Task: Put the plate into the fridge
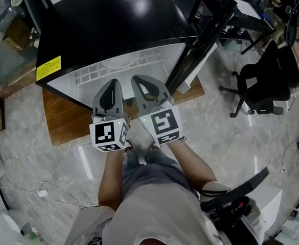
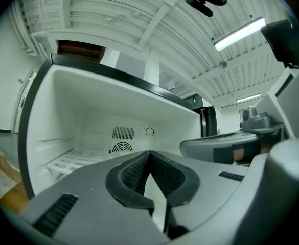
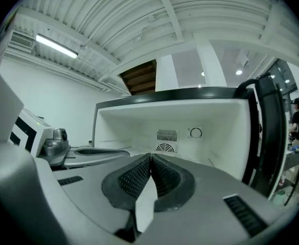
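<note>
Jaws on both your left gripper (image 2: 150, 153) & right gripper (image 3: 150, 157) are pressed together, nothing pinched. Open black-topped fridge w/ white lining (image 1: 113, 19) sits straight ahead, its white wire shelf (image 1: 90, 76) just past your tips. White round plate (image 1: 134, 61) looks to lie on that shelf, only a rim arc showing in head view. It's dead ahead btwn both tips, neither hand clearly nearer. Placing prob. done.

The left gripper (image 2: 149, 154) has its jaws closed tip to tip with nothing between them, facing the open fridge (image 2: 88, 101). The white back wall carries a vent grille (image 2: 122, 132) and a dial (image 2: 149, 131), and a wire shelf (image 2: 70, 162) lies low on the left. The right gripper (image 2: 226, 147) shows just beside it on the right.
</note>
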`<state>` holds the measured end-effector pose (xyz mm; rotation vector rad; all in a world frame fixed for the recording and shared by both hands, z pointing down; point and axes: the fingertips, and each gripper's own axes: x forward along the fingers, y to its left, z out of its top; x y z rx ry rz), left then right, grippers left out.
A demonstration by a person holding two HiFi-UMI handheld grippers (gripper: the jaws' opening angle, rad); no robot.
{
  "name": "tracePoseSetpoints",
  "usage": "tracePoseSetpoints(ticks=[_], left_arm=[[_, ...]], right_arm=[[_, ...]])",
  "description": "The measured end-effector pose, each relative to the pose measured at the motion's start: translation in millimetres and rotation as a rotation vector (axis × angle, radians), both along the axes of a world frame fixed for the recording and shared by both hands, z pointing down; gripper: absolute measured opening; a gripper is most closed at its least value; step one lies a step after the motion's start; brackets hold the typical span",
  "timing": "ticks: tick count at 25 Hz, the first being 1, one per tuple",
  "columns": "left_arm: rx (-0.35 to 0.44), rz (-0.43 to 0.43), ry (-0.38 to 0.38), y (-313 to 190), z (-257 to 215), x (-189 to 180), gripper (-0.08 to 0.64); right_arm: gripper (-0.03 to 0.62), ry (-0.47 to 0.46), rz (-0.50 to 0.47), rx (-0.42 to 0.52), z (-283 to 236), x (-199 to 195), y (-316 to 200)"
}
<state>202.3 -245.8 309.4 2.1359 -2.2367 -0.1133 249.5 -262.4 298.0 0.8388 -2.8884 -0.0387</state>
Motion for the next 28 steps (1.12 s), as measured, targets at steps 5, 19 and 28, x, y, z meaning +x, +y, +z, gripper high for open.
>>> tracePoseSetpoints(ticks=[5, 19, 28], left_arm=[[-0.049, -0.038, -0.028, 17.1, 7.6, 35.4, 0.018], [-0.024, -0.039, -0.022, 82.9, -11.7, 91.4, 0.018], [-0.013, -0.002, -0.014, 182.3, -21.5, 86.6, 0.018]], right_arm=[[0.017, 0.012, 0.022, -0.038, 7.5, 32.9, 16.1], [0.017, -0.047, 0.112, -0.013, -5.5, 92.0, 80.3], [0.017, -0.054, 0.149, 0.004, -21.6, 87.1, 183.4]])
